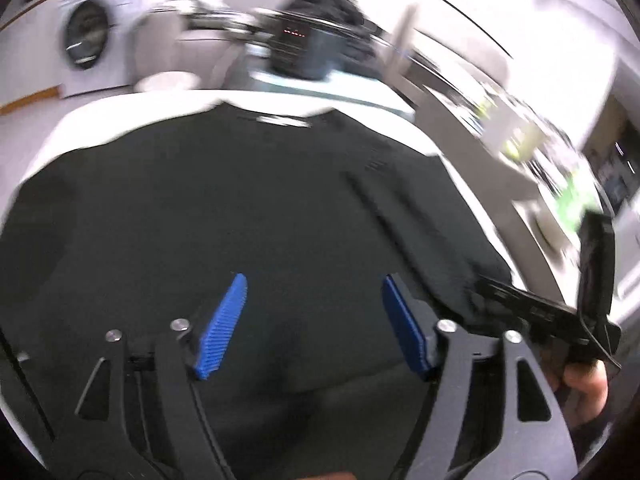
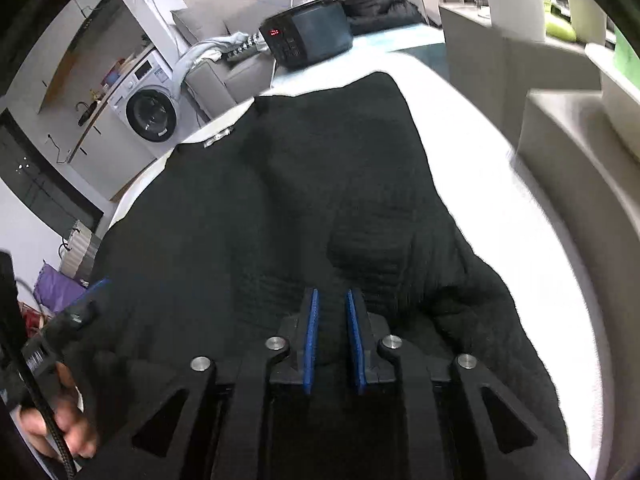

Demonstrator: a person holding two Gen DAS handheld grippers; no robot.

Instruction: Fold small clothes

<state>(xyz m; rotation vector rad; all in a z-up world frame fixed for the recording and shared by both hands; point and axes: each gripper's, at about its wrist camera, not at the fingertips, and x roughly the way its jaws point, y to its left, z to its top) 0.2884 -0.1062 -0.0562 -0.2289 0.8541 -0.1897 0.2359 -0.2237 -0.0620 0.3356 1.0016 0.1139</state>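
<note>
Black garment (image 2: 320, 200) lies under both your tongs: left gripper (image 1: 314, 320) spread wide; right gripper (image 2: 332, 340) slightly parted, pinching nothing; only its view shows washer (image 2: 150, 114) sharply.

The cloth (image 2: 320, 200) is black with a bumpy knit look. It lies on a white table (image 2: 500, 208). The pads (image 1: 222, 326) on the black grippers are bright blue with little ridges. The washing machine (image 2: 148, 104) is white with a dark round door
</note>
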